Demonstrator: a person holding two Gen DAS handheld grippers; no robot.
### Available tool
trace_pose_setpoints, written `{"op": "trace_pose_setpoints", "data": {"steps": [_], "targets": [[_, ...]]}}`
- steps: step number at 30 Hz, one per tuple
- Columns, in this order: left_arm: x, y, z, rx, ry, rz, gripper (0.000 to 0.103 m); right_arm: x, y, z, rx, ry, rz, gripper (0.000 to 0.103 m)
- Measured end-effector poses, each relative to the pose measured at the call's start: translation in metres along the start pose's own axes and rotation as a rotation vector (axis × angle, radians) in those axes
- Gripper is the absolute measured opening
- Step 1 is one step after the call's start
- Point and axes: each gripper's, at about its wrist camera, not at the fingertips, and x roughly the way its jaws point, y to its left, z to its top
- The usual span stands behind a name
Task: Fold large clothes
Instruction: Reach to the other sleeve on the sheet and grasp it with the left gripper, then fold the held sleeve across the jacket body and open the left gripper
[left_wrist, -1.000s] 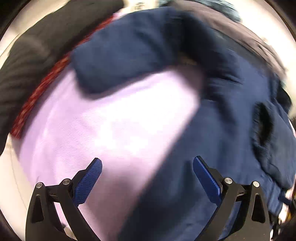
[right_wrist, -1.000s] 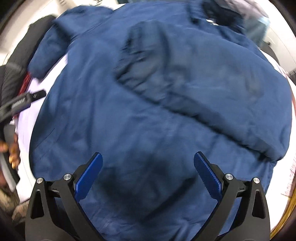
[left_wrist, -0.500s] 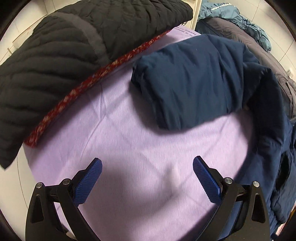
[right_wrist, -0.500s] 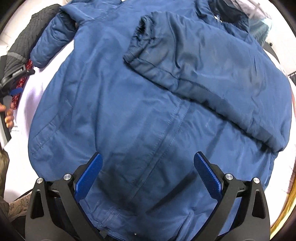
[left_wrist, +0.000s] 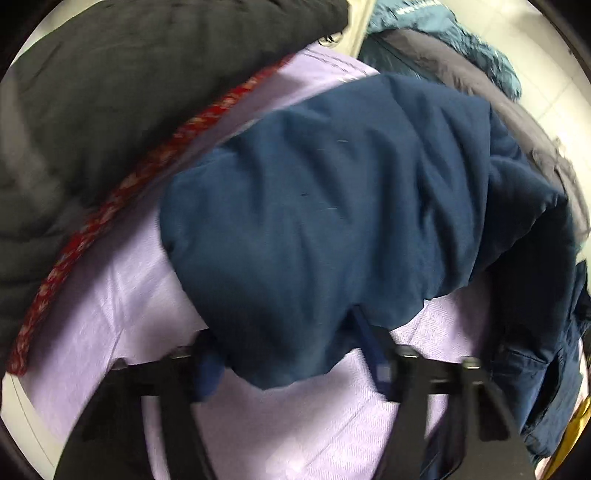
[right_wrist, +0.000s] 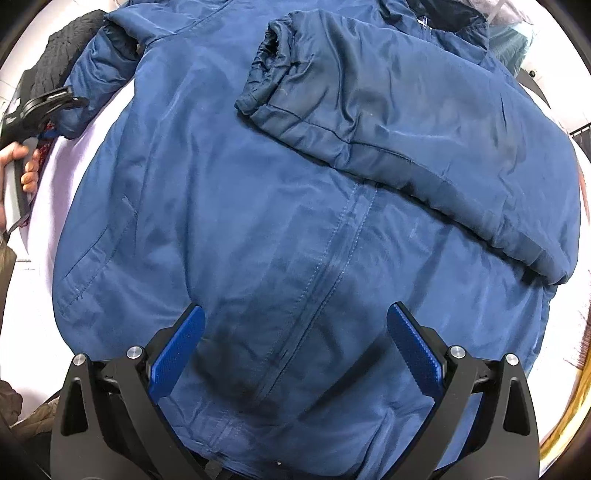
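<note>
A large blue padded jacket lies front up on a lilac sheet, zip running down its middle. One sleeve is folded across the chest. The other sleeve stretches out sideways, and its cuff end sits between the jaws of my left gripper, which are closing on it, both blue pads against the fabric. In the right wrist view that left gripper shows at the far left, held by a hand. My right gripper hovers open above the jacket's lower front, holding nothing.
A black quilted garment with a red patterned band along its edge lies just beyond the sleeve. Grey and teal clothes are piled at the far side. A yellow edge runs at the right.
My left gripper has travelled from the jacket's body over the bare sheet to the outstretched sleeve, and its jaws have narrowed around the cuff. The right gripper has stayed over the lower front.
</note>
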Motion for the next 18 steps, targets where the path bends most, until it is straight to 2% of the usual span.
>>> {"op": "trace_pose_setpoints", "data": {"steps": [1,2,3,5,9,13,15,18], "targets": [[0.001,-0.005,0.0,0.027,0.002,0.01,0.039,0.001,0.0,0.001,0.001,-0.004,-0.002,0.097],[0.001,-0.012,0.0,0.076,0.002,0.028,0.027,0.0,-0.001,0.001,0.005,-0.009,-0.004,0.097],[-0.002,-0.018,0.001,0.126,-0.004,0.045,0.019,0.0,0.0,0.001,0.008,-0.012,-0.004,0.097],[-0.016,-0.029,0.002,0.193,-0.032,0.069,0.014,-0.001,-0.002,0.001,0.017,-0.019,-0.002,0.097],[-0.085,-0.035,0.02,0.217,-0.195,0.056,0.012,-0.003,-0.009,0.005,0.038,-0.034,0.008,0.097],[-0.181,-0.03,0.049,0.214,-0.439,0.088,0.011,-0.007,-0.012,0.01,0.04,-0.055,0.031,0.097],[-0.221,-0.021,0.064,0.191,-0.53,0.096,0.011,-0.01,-0.012,0.014,0.027,-0.063,0.038,0.097],[-0.245,-0.012,0.081,0.171,-0.582,0.117,0.011,-0.013,-0.01,0.019,0.012,-0.072,0.056,0.097]]}}
